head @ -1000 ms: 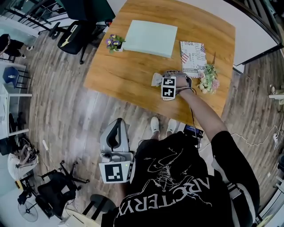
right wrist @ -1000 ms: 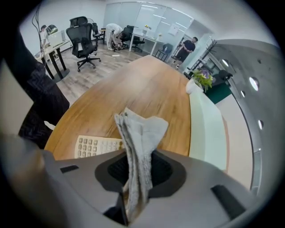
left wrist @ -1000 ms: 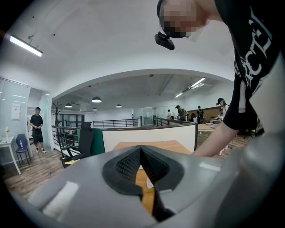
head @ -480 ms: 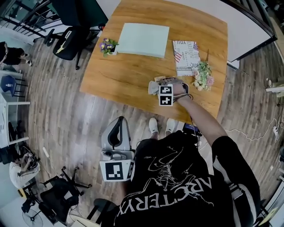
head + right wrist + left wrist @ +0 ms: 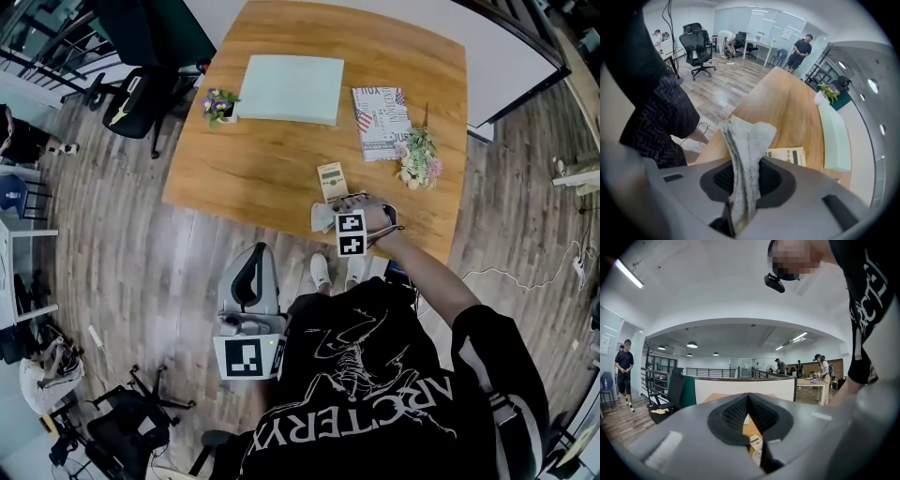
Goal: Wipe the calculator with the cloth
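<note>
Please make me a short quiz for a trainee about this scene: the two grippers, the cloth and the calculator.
1. True or false: the left gripper holds the cloth.
2. The calculator lies: A) under the cloth; B) uncovered on the table; C) between the left gripper's jaws.
3. Fill in: the left gripper hangs over the ____, not over the table.
Key: 1 false, the right gripper is shut on it; 2 B; 3 floor.
</note>
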